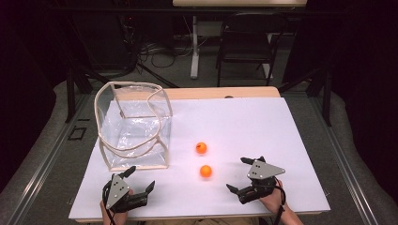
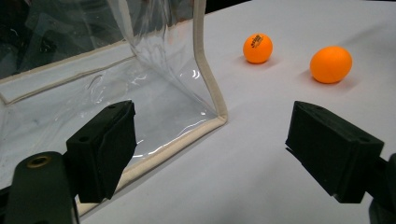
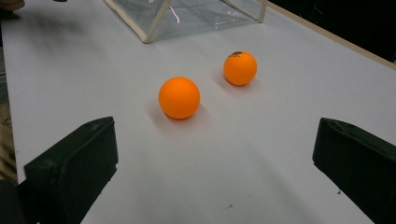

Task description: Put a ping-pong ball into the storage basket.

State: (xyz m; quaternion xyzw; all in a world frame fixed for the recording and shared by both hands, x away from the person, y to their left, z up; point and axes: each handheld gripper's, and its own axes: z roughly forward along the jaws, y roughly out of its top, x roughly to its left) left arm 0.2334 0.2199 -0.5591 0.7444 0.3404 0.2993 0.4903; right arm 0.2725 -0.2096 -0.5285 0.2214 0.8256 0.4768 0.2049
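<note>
Both grippers rest spread wide on my counter (image 1: 263,122), left gripper (image 1: 141,179), right gripper (image 1: 238,174); near ball (image 1: 205,171) just ahead of the right, far ball (image 1: 201,148) beside the clear bag (image 1: 133,126).

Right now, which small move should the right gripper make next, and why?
Probably ease the right gripper forward toward the nearer orange ball. Its jaws stand wide open with nothing between them, and that ball lies free on the white table just ahead, apart from the second ball and the clear bag.
</note>
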